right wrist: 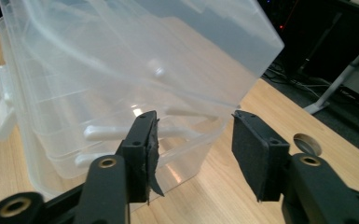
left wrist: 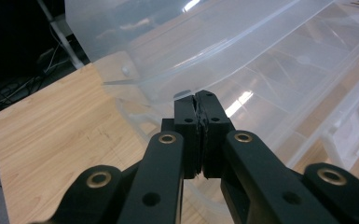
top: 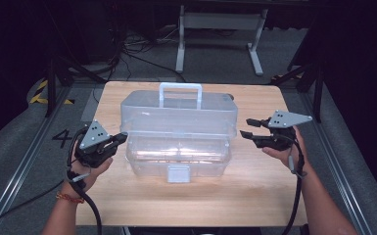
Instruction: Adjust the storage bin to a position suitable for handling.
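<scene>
Centrally on the wooden counter (top: 254, 191) sits a clear plastic box (top: 178, 159), its lid (top: 178, 115) swung up and tilted back, with a white handle (top: 180, 90) standing on top of the lid. A white latch (top: 178, 173) hangs at the front wall of the box, facing the person.

Left tongs (top: 122, 137): held in the person's left hand (top: 85, 169), low at the box's left end. Jaws pressed together; in the left gripper view the pads meet with no gap between them and nothing visible pinched. The tips (left wrist: 199, 100) sit just under the lid's edge, right against the box's left rim; whether they touch the plastic I cannot tell.

Right tongs (top: 248, 127): held in the right hand (top: 286, 152), at the box's right end, a little apart from it. Jaws spread wide; in the right gripper view the two pads stand well apart with bare counter between them. The left pad (right wrist: 147, 140) lies in front of the box's corner, the right pad (right wrist: 256, 149) over open counter. No contact with the box visible.

A grey three-cornered plate tops each tool. Cables trail from both toward the near edge. A small round hole (right wrist: 307, 143) shows in the counter beyond the right tongs.

Box interior: clear, ribbed walls, contents not discernible.
</scene>
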Available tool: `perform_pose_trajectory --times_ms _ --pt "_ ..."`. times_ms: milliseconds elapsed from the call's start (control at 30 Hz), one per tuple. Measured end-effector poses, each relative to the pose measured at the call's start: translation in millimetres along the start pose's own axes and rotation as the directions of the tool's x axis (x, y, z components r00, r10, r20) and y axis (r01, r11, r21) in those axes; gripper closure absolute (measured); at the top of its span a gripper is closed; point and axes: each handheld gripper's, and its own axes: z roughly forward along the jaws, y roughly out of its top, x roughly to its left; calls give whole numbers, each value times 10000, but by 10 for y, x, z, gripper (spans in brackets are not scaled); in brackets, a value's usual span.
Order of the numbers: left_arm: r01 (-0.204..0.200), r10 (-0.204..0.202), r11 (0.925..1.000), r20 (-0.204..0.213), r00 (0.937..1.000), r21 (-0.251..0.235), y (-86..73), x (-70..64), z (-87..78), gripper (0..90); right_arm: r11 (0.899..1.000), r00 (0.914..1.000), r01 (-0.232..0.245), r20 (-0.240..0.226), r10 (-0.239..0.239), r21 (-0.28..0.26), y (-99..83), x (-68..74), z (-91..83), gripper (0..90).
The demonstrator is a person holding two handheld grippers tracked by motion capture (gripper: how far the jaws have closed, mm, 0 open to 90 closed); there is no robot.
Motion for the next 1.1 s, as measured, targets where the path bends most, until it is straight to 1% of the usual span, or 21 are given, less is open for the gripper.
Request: perform_pose_trajectory --times_ms 100,167,200,233,267,367,467,533,567,633,700,733,767,833,867,933,1000,1100 --pt "34 -34 10000 -36 10000 -36 30 11 1 877 10000 10000 -4 -46 4 38 -34 41 42 459" --pt "-7 7 10000 -45 10000 -55 52 17 -4 871 10000 10000 94 -27 -94 19 -40 70 67 433" --pt "15 -16 10000 -56 10000 -65 65 17 -4 868 9999 9999 106 -62 -106 -49 -39 85 71 432" --pt "-56 56 10000 -103 9999 -56 77 26 -5 867 9997 9998 194 -72 -195 -164 -35 107 83 432" --pt "36 -36 9999 -60 10000 -102 83 26 0 867 9995 9997 238 -92 -240 -191 -27 129 93 433" --pt "-96 95 9999 -72 9999 -58 101 46 -3 869 9986 9989 462 -60 -463 -268 5 196 121 458" --pt "-162 162 9999 -69 9998 30 113 54 -7 872 9969 9982 589 -46 -592 -513 33 248 135 467" --pt "-234 234 9997 -56 9997 38 122 66 -7 872 9960 9979 645 136 -638 -615 54 276 141 473" --pt "-199 199 9998 -51 9998 14 125 65 -4 872 9957 9977 649 224 -636 -662 65 288 141 477" --pt "-277 277 9996 -72 9996 21 135 74 -5 872 9937 9973 682 341 -654 -891 84 300 141 482" --pt "-216 216 9998 -40 9998 9 142 76 -4 872 9907 9973 641 443 -591 -1198 111 312 140 493" --pt "-216 216 9998 -40 9998 9 142 76 -4 871 9907 9973 641 443 -591 -1198 111 312 140 493" --pt "-185 185 9998 -27 9998 -3 144 73 -2 869 9870 9969 617 579 -536 -1485 138 323 139 502" --pt "-235 235 9997 -26 9997 3 143 76 -2 868 9859 9967 623 618 -533 -1555 146 323 137 505" --pt "-230 230 9997 -1 9997 -25 138 75 0 864 9834 9963 591 712 -474 -1718 156 326 132 509" --pt "-206 206 9998 62 9998 -84 132 63 7 849 9819 9956 598 820 -456 -1797 167 330 129 509" --pt "-304 304 9995 43 9995 -86 129 60 12 826 9806 9943 636 958 -464 -1854 168 331 129 513" --pt "-291 289 9995 -137 9995 -108 114 43 17 770 9783 9907 699 1283 -452 -1948 179 335 121 509"
